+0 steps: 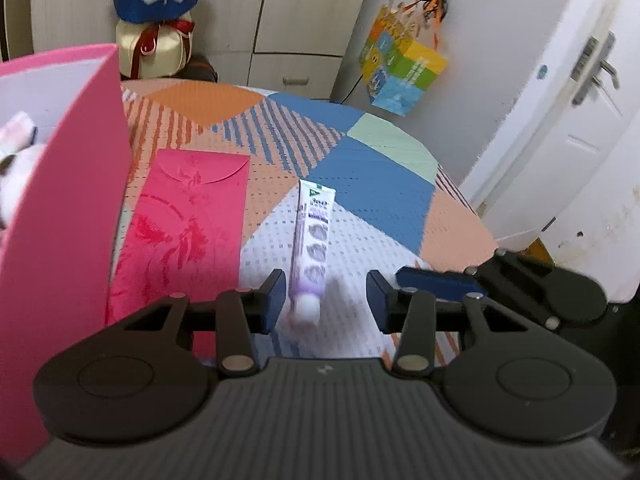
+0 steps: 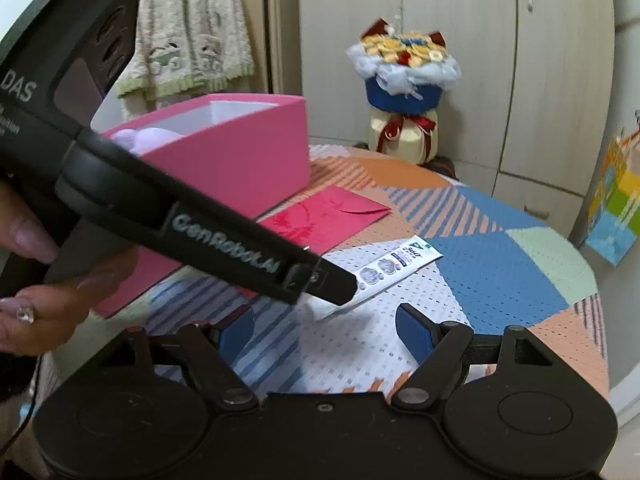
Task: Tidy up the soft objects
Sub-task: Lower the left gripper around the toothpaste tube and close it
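Observation:
A white tube with purple print point(image 1: 312, 236) lies on the patterned tablecloth, cap end toward me. My left gripper point(image 1: 326, 298) is open, its blue pads either side of the tube's cap end, not closed on it. The tube also shows in the right wrist view point(image 2: 390, 270), partly hidden by the left gripper's black body. My right gripper point(image 2: 326, 336) is open and empty, just short of the tube. A pink box point(image 1: 68, 200) stands at the left, with pale soft things inside point(image 2: 150, 138).
A red envelope point(image 1: 182, 232) lies flat beside the pink box point(image 2: 240, 152). A boxed flower bouquet point(image 2: 404, 80) stands behind the table by cupboards. A colourful paper bag point(image 1: 400, 68) hangs on the wall at right. The round table's edge point(image 1: 460, 184) curves away on the right.

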A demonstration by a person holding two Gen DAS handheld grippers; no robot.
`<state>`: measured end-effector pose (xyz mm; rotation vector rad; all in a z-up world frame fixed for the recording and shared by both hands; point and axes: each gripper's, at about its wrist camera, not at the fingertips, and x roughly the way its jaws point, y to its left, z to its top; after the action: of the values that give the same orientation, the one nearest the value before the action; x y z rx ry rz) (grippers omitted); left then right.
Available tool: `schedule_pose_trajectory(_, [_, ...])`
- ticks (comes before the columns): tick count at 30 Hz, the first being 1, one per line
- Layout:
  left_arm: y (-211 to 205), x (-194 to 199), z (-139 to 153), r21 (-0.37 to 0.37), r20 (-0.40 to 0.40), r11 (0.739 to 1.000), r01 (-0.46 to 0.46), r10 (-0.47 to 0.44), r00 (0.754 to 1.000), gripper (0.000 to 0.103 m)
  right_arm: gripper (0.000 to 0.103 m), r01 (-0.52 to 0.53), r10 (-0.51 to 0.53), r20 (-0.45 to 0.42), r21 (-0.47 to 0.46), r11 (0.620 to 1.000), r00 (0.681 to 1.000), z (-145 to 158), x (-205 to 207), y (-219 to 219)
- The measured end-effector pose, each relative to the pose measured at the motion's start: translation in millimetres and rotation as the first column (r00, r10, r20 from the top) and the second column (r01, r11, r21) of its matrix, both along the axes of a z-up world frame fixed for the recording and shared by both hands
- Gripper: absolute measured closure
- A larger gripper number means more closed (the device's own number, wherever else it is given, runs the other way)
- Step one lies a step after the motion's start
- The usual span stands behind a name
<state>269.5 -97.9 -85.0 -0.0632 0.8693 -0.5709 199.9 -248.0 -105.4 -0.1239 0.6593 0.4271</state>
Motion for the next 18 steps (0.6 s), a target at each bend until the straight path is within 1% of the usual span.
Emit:
schedule_pose_trajectory(3, [-2,13,-9,-0.011,-0.037,1.0,-0.028,0.028,0.999,0.062,0.022,0.005,-0.005,-0.022,0.018,1.0,1.0,-6,15,0])
schedule_pose_trajectory(7, [-7,21,-21,-0.02,-0.094,0.999,-0.036,0.034,0.995,0.062,0.022,0.004,-0.003,-0.046,0.032,0.999,0.999,-12,25,3])
schedule_pose_trajectory(10, [-5,24,-26,-0.06,-0.131,0.998,-0.023,0.015,0.991,0.063,0.022,0.021,-0.02,-0.055,0.023,1.0,0.998,-17,28,5])
schedule_pose_trajectory(12, [-2,27,-28,-0.104,-0.169,0.994,-0.02,0.003,0.986,0.063,0.022,0.023,-0.022,-0.042,0.01,1.0,0.999,-18,27,7])
schedule_pose_trajectory(15, [-1,28,-31,-0.175,-0.226,0.984,0.009,-0.05,0.973,0.066,0.022,0.026,-0.026,-0.041,-0.005,1.0,0.999,-22,26,8])
schedule_pose_trajectory(16, [-2,27,-33,-0.187,-0.243,0.982,0.013,-0.059,0.968,0.067,0.022,0.034,-0.034,-0.041,-0.007,0.999,0.999,-23,27,7])
schedule_pose_trajectory(18, [-3,23,-33,-0.193,-0.237,0.981,0.005,-0.051,0.97,0.07,0.022,0.051,-0.051,-0.048,-0.005,0.999,0.998,-24,30,4])
